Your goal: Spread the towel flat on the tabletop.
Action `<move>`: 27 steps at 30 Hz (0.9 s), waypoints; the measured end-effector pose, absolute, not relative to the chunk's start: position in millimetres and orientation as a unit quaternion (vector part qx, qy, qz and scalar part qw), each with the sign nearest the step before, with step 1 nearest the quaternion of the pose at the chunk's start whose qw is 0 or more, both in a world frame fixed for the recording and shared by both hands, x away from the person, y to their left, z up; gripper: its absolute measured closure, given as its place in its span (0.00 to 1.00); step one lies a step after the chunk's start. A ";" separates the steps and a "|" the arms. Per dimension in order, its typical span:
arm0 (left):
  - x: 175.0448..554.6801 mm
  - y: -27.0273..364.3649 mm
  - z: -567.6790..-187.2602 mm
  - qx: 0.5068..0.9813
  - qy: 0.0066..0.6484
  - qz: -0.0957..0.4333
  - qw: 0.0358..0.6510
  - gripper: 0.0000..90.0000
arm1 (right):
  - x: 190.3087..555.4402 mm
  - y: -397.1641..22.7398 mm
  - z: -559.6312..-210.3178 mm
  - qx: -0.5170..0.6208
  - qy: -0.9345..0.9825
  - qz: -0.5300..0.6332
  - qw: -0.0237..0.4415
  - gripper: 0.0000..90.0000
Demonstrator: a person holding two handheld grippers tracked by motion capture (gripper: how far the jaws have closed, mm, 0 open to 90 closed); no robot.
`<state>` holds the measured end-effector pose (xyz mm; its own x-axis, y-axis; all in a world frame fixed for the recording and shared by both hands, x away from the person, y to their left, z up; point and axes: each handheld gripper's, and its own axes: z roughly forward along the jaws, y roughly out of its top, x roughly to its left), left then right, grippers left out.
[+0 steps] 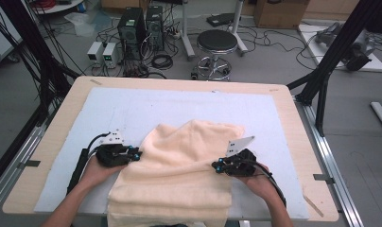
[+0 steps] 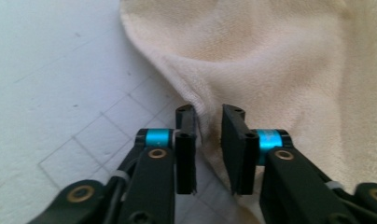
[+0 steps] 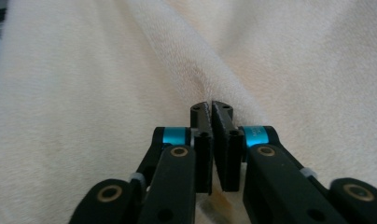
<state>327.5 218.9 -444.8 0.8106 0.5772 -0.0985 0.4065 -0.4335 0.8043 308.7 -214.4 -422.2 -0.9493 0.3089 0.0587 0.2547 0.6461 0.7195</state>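
One big cream towel [image 1: 179,165] lies on the worktop [image 1: 279,101], on top of a pale blue mat [image 1: 132,106]. It sits at the near side, and its front edge hangs a little over the edge by the person. The job looks like folding the towel, and it seems about partway done. The near part already lies in flat, neat layers, but the far part is lumpy and bunched up, so it needs to be pulled flat or folded over. The left tongs [image 2: 209,122] are at the towel's left edge. Their jaws stand a little apart with a bit of the edge between them, and I cannot tell if they pinch it tight. The right tongs [image 3: 211,109] are squeezed shut on a fold of the towel at its right side. Counting: one towel, one mat, two tongs, two hands. One round black stool [image 1: 216,42] stands on the floor behind.
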 end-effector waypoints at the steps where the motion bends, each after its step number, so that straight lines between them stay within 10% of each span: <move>1: 326.6 219.0 -444.1 0.842 0.291 0.098 0.443 0.93 | 306.7 -214.6 -421.4 0.153 0.907 0.392 0.034 0.98; 20: 245.4 254.0 -417.1 0.848 0.252 0.096 0.456 0.97 | 246.7 -208.9 -414.4 0.116 0.897 0.426 0.009 0.87; 27: 269.6 239.3 -400.3 0.826 0.241 0.103 0.500 0.68 | 262.4 -220.3 -387.0 0.170 0.873 0.453 0.067 0.63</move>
